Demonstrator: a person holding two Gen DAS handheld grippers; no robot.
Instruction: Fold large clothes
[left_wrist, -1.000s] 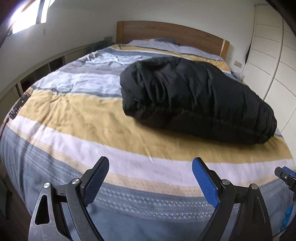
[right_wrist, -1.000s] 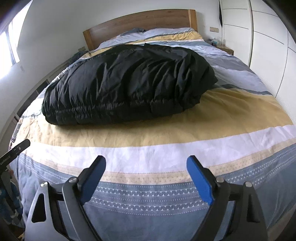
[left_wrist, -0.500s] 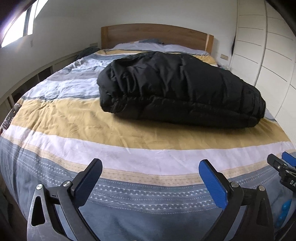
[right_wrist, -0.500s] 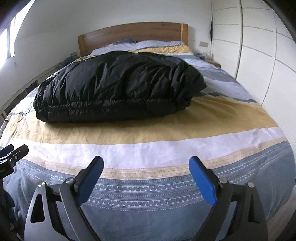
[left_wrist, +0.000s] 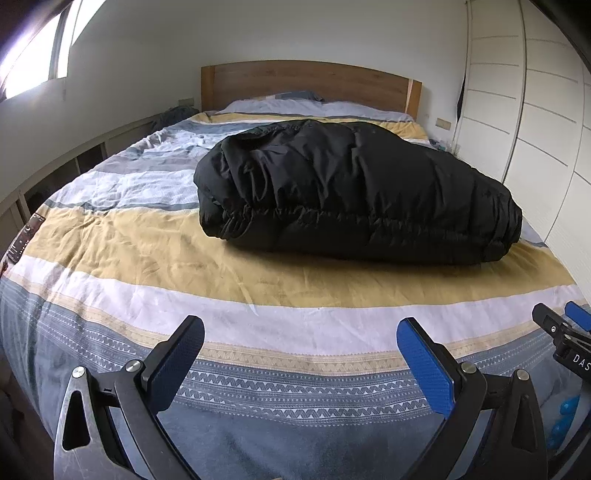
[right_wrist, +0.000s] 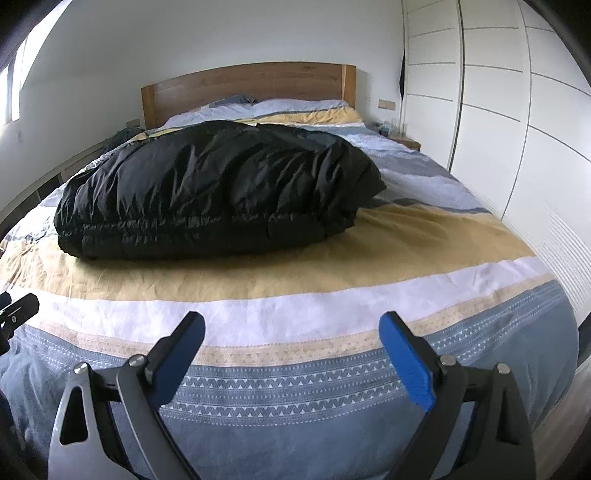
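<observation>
A black puffy jacket (left_wrist: 351, 192) lies folded into a thick bundle across the middle of the bed, resting on the yellow stripe of the cover; the right wrist view shows the same jacket (right_wrist: 218, 195). My left gripper (left_wrist: 299, 328) hangs open over the foot of the bed, well short of the jacket, nothing between its blue pads. My right gripper (right_wrist: 291, 321) is open too, also empty, over the patterned grey band. Each gripper shows at the edge of the other's view: the right gripper (left_wrist: 569, 332) and the left gripper (right_wrist: 18, 306).
The striped bed cover (left_wrist: 147, 240) fills both views, with pillows by the wooden headboard (left_wrist: 306, 85). A white wardrobe (left_wrist: 535, 129) runs along the right side, a low shelf unit (left_wrist: 55, 173) along the left. A small nightstand (right_wrist: 406, 140) stands at the far right.
Both grippers have swung and drawn back a little, so the jacket now sits more centred in the views. Both pairs of jaws stand slightly wider. The jacket has not moved.
</observation>
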